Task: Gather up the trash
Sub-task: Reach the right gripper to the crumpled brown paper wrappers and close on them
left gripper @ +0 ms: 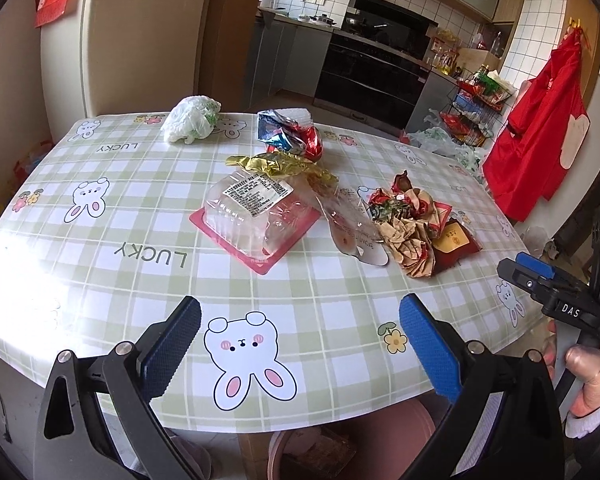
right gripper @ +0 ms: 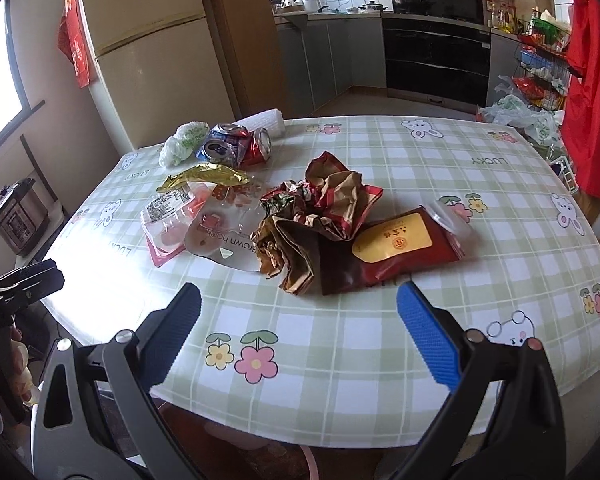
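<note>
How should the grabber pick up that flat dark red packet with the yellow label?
The dark red packet lies flat on the table, so there is little to pinch from above. Its near left corner sticks out free, towards the open right hand-held gripper. Probably best to come in low from the near side and pinch that thin edge, clear of the crumpled brown paper beside it.

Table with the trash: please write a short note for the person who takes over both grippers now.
Left gripper: open, empty, at the near table edge.
Right gripper: open, empty, beside it.
On the table: white plastic bag, crushed cans, gold wrapper, clear plastic box, crumpled paper, red packet.
Done: nothing picked up.
Left: collect everything.
</note>
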### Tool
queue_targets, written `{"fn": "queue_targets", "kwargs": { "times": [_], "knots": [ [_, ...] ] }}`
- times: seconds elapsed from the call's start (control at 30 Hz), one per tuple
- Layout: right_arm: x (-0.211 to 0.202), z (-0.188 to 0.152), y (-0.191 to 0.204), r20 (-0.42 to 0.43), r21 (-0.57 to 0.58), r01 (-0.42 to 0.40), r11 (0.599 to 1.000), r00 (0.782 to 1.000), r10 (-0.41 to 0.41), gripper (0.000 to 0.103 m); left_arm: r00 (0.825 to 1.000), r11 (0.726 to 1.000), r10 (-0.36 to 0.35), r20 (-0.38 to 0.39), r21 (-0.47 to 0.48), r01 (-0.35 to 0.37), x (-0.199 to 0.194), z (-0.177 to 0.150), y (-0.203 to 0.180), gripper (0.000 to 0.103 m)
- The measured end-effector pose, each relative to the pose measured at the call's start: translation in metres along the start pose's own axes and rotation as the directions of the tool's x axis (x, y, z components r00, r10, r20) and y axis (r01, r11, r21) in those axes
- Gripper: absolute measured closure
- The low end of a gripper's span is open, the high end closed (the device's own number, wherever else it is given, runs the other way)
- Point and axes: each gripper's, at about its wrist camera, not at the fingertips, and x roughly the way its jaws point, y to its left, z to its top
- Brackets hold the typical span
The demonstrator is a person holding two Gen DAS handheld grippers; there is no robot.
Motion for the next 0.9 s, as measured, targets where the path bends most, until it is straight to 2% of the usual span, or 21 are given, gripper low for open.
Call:
{"fn": "queue_targets", "kwargs": {
  "times": [0.07, 0.13, 0.17, 0.23, 0.3, 0.47, 0.6, 0.67, 0.9],
  "knots": [
    [0.020, 0.005, 0.004, -0.013, -0.005, -0.017, 1.000, 1.000, 0.017, 0.014, 1.000, 1.000, -0.008, -0.012, 0.002, 0.008, 0.012, 0.004, 0.002, 0.006],
    [0.041, 0.011, 0.008, -0.029, -0.016, -0.020, 1.000, 0.999, 0.020, 0.015, 0.999, 1.000, -0.019, -0.026, 0.002, 0.019, 0.024, 0.008, 0.003, 0.013],
    [0.050, 0.014, 0.010, -0.033, -0.017, -0.020, 1.000, 0.999, 0.020, 0.019, 0.999, 1.000, -0.028, -0.037, -0.001, 0.028, 0.030, 0.011, 0.004, 0.019],
    [0.072, 0.018, 0.012, -0.055, 0.007, -0.032, 0.999, 0.998, 0.033, 0.023, 0.998, 0.999, -0.045, -0.046, -0.018, 0.044, 0.040, 0.016, 0.006, 0.025],
    [0.092, 0.022, 0.012, -0.081, 0.039, -0.048, 0.998, 0.995, 0.051, 0.024, 0.997, 0.998, -0.061, -0.047, -0.031, 0.059, 0.049, 0.022, 0.008, 0.028],
    [0.127, 0.025, 0.007, -0.119, 0.105, -0.016, 0.994, 0.992, 0.029, 0.027, 0.993, 0.994, -0.098, -0.061, -0.047, 0.096, 0.068, 0.032, 0.007, 0.032],
    [0.142, 0.028, 0.001, -0.130, 0.140, -0.010, 0.990, 0.991, 0.028, 0.033, 0.987, 0.990, -0.136, -0.091, -0.054, 0.131, 0.084, 0.035, 0.005, 0.032],
    [0.145, 0.028, 0.001, -0.135, 0.132, -0.012, 0.991, 0.990, 0.030, 0.044, 0.984, 0.990, -0.141, -0.105, -0.045, 0.137, 0.090, 0.035, 0.002, 0.032],
    [0.138, 0.027, -0.004, -0.106, 0.123, -0.030, 0.992, 0.993, 0.043, 0.059, 0.975, 0.983, -0.180, -0.128, -0.049, 0.175, 0.106, 0.036, -0.006, 0.036]
  ]
}}
